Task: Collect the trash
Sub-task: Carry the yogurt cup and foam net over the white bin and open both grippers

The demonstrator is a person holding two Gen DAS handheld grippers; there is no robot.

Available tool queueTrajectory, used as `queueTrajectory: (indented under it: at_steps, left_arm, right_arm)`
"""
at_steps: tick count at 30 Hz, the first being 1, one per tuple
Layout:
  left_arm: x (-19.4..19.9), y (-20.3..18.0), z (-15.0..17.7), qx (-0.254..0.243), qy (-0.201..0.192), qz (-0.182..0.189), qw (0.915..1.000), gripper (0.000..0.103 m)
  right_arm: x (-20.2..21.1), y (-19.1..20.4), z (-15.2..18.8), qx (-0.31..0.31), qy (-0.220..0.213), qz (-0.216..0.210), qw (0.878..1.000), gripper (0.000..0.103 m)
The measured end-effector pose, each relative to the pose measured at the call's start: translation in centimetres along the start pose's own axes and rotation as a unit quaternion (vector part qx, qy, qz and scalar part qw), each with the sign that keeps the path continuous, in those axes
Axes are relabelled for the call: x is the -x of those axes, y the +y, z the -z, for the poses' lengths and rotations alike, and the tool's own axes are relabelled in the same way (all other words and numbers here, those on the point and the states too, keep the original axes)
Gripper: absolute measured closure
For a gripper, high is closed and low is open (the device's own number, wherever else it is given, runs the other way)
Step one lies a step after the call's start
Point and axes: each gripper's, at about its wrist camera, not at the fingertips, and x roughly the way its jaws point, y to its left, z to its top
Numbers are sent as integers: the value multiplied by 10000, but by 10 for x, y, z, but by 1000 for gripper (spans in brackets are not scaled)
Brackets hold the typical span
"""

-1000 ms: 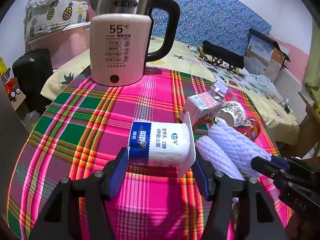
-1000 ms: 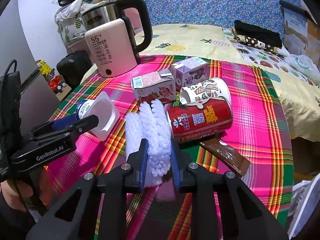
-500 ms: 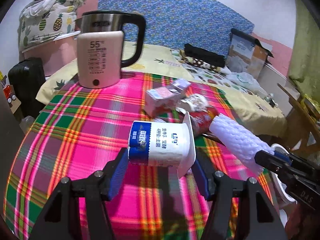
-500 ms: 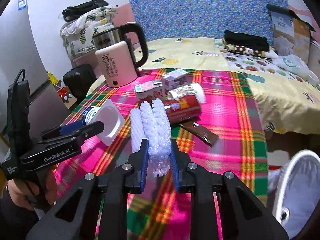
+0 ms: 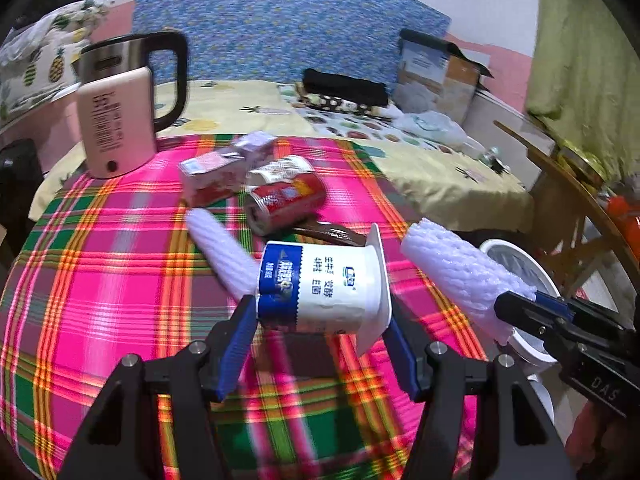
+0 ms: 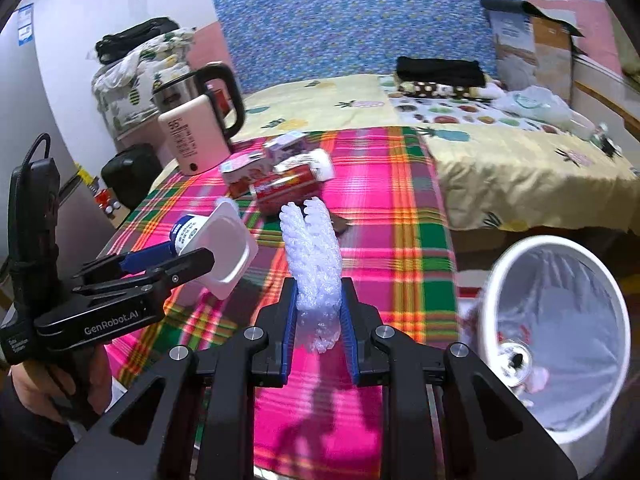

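Observation:
My left gripper [image 5: 320,332] is shut on a white and blue yogurt cup [image 5: 320,288], held on its side above the plaid table; it also shows in the right wrist view [image 6: 216,248]. My right gripper [image 6: 318,320] is shut on a white foam net sleeve [image 6: 314,248], lifted off the table; it also shows in the left wrist view [image 5: 460,276]. A white trash bin [image 6: 560,320] with a liner stands on the floor to the right of the table. A second foam sleeve [image 5: 220,248], a red can [image 5: 284,200], cartons [image 5: 212,176] and a brown wrapper [image 5: 328,234] lie on the table.
A pink electric kettle [image 5: 116,120] stands at the table's far left. A bed [image 6: 480,136] with clothes and a box lies behind the table. A wooden chair [image 5: 568,200] stands at right, beyond the bin. A black case [image 6: 128,176] sits on the floor at left.
Both grippers have drawn back from the table and swung right with their loads. The trash bin has come much closer in the right wrist view.

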Motion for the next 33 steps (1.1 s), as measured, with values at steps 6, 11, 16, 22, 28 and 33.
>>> queueTrajectory:
  at_steps: [6, 11, 16, 22, 28, 33]
  left_arm:
    - [-11, -32, 3, -283, 113, 198, 9993, 39]
    - [-19, -61, 1, -530, 150, 374, 9978, 39]
    - [-26, -87, 0, -720, 177, 549, 9957, 39]
    - [-36, -117, -1, -928, 249, 753, 9925, 39]
    - [-44, -149, -1, -1162, 295, 1006, 9877, 39]
    - [-50, -175, 0, -1332, 335, 1251, 9826, 39]
  right_arm:
    - [11, -20, 9, -192, -77, 263, 9994, 82]
    - [19, -41, 17, -388, -112, 465, 9981, 82]
    - [27, -60, 24, -576, -134, 653, 9961, 82]
    - [39, -83, 34, -811, -170, 865, 9928, 82]
    - [56, -113, 47, -1145, -229, 1181, 9861, 82]
    - [64, -133, 56, -1401, -213, 1432, 9795, 82]
